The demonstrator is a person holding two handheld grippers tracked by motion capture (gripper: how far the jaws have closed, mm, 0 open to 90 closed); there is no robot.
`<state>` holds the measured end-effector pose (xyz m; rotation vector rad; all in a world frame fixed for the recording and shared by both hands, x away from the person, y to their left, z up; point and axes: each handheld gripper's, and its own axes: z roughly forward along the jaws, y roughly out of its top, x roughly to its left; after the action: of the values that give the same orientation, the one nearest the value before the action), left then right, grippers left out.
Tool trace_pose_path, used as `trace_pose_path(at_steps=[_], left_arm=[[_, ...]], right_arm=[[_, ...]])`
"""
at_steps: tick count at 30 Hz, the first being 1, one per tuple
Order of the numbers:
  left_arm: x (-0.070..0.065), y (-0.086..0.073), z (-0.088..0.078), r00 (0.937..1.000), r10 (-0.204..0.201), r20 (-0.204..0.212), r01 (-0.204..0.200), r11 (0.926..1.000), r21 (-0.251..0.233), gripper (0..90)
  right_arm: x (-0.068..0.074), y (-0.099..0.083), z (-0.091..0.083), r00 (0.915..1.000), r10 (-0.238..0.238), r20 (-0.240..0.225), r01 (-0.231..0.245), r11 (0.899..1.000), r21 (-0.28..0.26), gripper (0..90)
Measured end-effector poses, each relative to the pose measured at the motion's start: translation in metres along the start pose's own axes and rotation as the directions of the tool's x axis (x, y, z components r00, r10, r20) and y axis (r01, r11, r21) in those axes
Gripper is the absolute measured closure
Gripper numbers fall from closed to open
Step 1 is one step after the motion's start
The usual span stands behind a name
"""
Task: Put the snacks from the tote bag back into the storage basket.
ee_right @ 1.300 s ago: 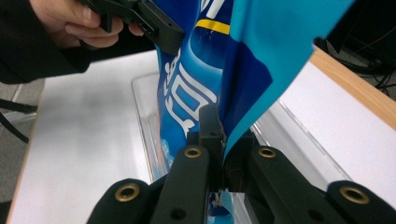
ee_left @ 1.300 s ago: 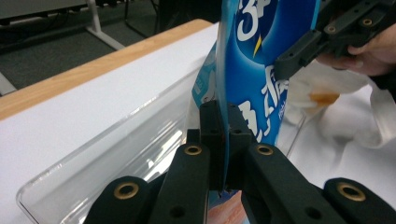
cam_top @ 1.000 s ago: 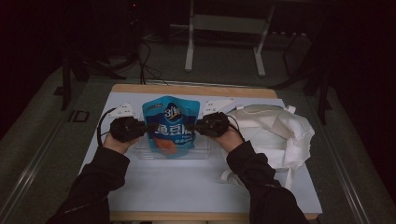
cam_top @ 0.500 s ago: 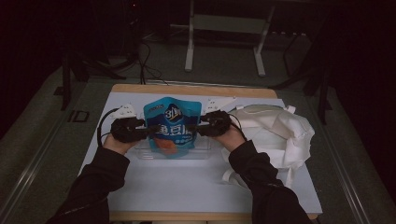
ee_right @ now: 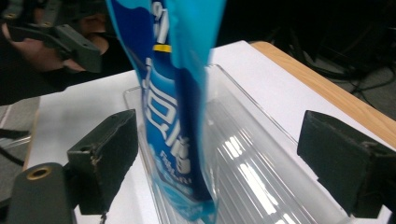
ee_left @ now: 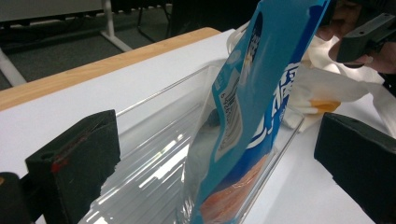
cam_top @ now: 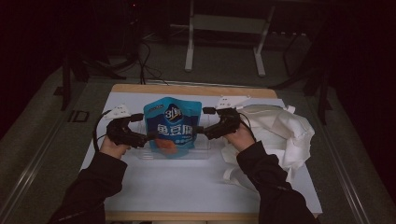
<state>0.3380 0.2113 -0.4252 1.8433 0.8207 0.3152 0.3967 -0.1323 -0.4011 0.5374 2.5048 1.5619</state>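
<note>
Both sets of jaws stand wide apart and have just been opening, with the blue snack pouch (ee_left: 261,107) between them but untouched by either pad. The left gripper (cam_top: 140,138) flanks one edge of the pouch and the right gripper (cam_top: 205,131) flanks the other, each pad clear of the film. The pouch stands upright between the fingers, its base resting in the clear plastic tray (ee_right: 261,154) directly ahead of both grippers. Placement appears complete (the pouch stands unaided, leaning slightly); what remains, by judgement, is to draw both grippers back without tipping it. The pouch is glossy flexible film, flat-sided with a gusseted bottom, printed in blue with white lettering and an orange panel low on the face. The tray is transparent rigid plastic, long and shallow, with a ribbed floor that catches highlights. Beyond the right gripper lies a crumpled white cloth bag (cam_top: 280,130), soft and matte. All of it rests on a smooth white table (cam_top: 187,186) with a wooden edge.
</note>
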Motion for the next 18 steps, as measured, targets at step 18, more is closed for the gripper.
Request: trace_pose_path(at_steps=[18], left_arm=[[-0.023,-0.018,-0.019,0.9991,-0.015,-0.040,0.014,0.9999,-0.006,0.7]], right_arm=[[0.008,-0.016,-0.049,0.9943,-0.018,0.105,0.019,1.000,-0.014,14.1]])
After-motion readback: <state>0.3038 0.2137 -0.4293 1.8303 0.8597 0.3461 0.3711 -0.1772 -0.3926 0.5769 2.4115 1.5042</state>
